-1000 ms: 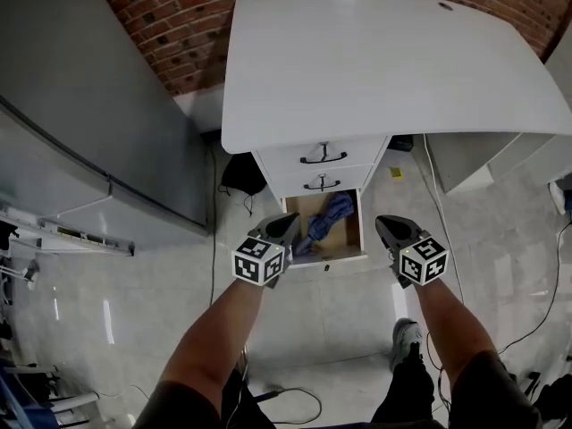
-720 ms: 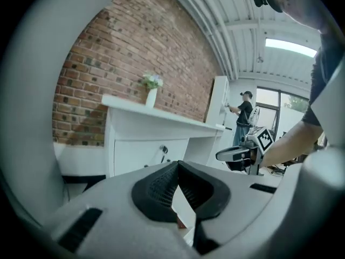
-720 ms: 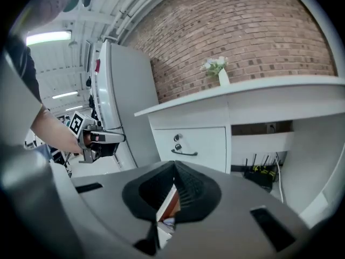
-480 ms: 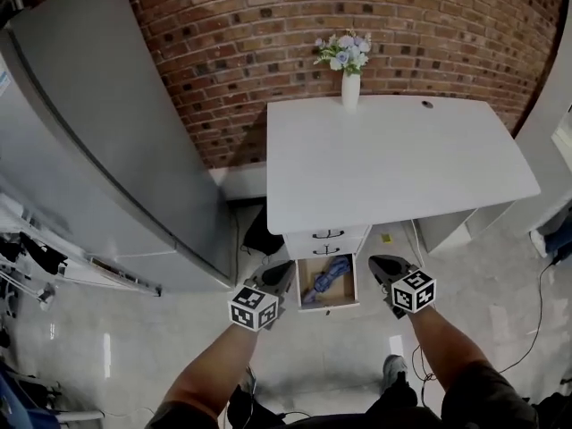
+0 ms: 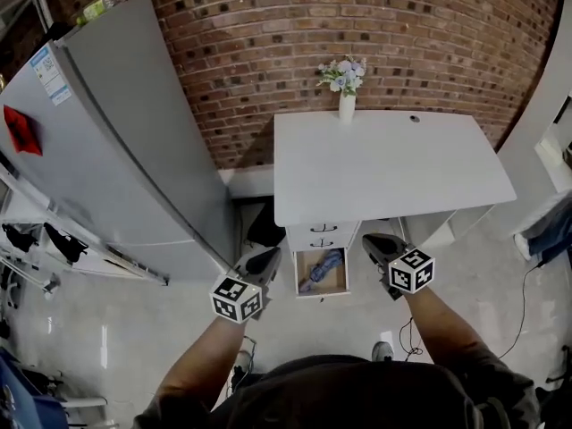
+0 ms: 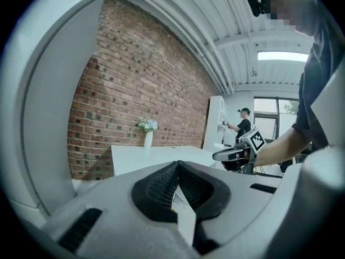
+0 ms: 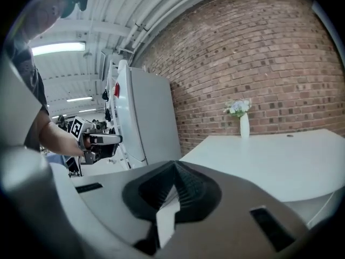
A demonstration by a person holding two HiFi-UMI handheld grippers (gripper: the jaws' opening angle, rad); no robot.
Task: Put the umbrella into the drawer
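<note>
The umbrella [image 5: 323, 268] lies in the open drawer [image 5: 322, 291] under the surface [image 5: 384, 164]. The left hand-held gripper [image 5: 269, 256] and right hand-held gripper [image 5: 369, 240] are pinched together, empty. If the umbrella sits high, it could jam the drawer on closing.

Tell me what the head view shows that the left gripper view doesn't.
Only the head view: the open drawer under the desk, with the umbrella lying in it. Only the left gripper view: the left gripper close up, its jaws shut and empty, the ceiling lights, and a person standing far back. Both: the brick wall, the desk, the vase of flowers and the right gripper.
</note>
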